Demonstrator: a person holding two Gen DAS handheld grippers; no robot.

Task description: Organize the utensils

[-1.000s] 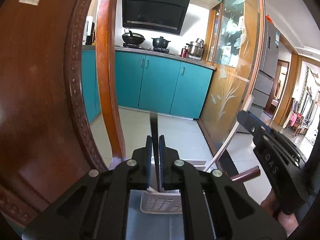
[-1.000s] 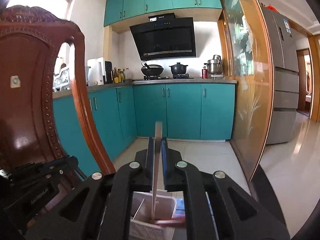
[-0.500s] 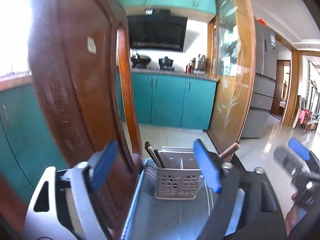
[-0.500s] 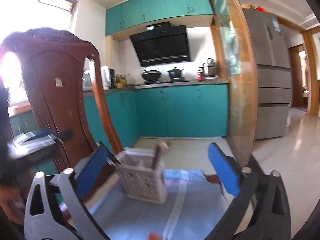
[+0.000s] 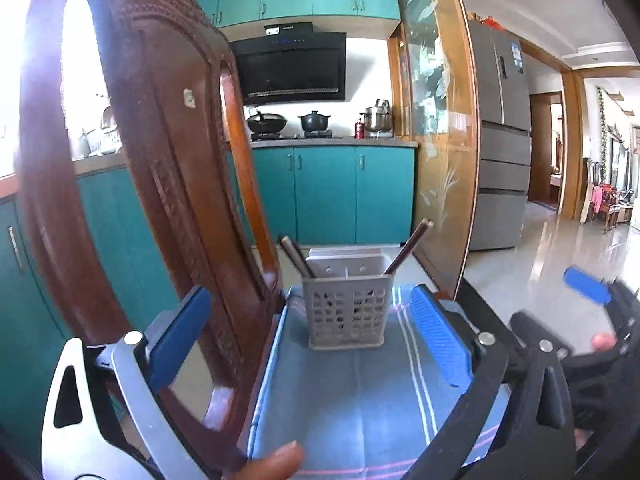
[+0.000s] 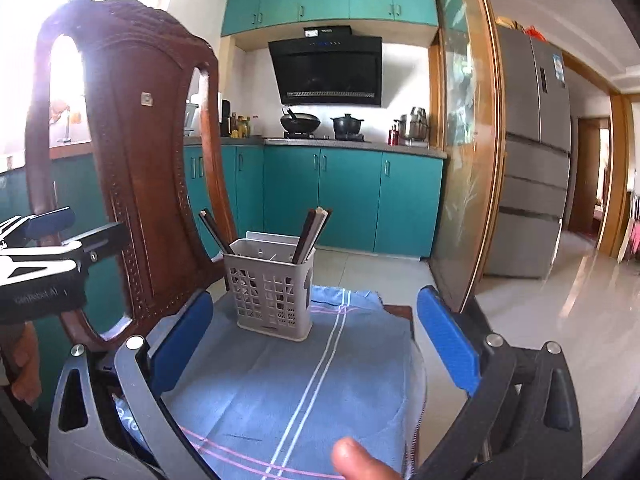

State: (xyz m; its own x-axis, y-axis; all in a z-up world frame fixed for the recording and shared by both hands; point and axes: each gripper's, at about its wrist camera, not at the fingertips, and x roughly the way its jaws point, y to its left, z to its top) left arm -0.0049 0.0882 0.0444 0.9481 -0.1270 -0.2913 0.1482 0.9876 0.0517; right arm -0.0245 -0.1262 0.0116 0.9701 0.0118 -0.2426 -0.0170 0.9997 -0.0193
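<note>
A grey slotted utensil basket (image 5: 346,312) (image 6: 272,292) stands upright on a blue striped cloth (image 5: 352,400) (image 6: 300,380). Dark chopsticks (image 5: 296,258) (image 6: 214,228) lean out of its left side. Another pair (image 5: 408,246) (image 6: 310,232) leans out of its right side. My left gripper (image 5: 310,304) is pulled back from the basket, its jaws opening wide with nothing between the pads. My right gripper (image 6: 316,300) is open and empty too, also short of the basket. Each gripper shows at the edge of the other's view.
A carved dark wooden chair back (image 5: 160,160) (image 6: 132,160) rises close on the left of the basket. A thumb (image 5: 276,460) (image 6: 360,460) shows at the bottom edge. Beyond are teal kitchen cabinets (image 6: 348,196), a glass partition (image 5: 436,160) and a fridge (image 6: 536,160).
Both grippers were shut on chopsticks over the basket. They have let go, opened wide and drawn back. The chopsticks now stand in the basket.
</note>
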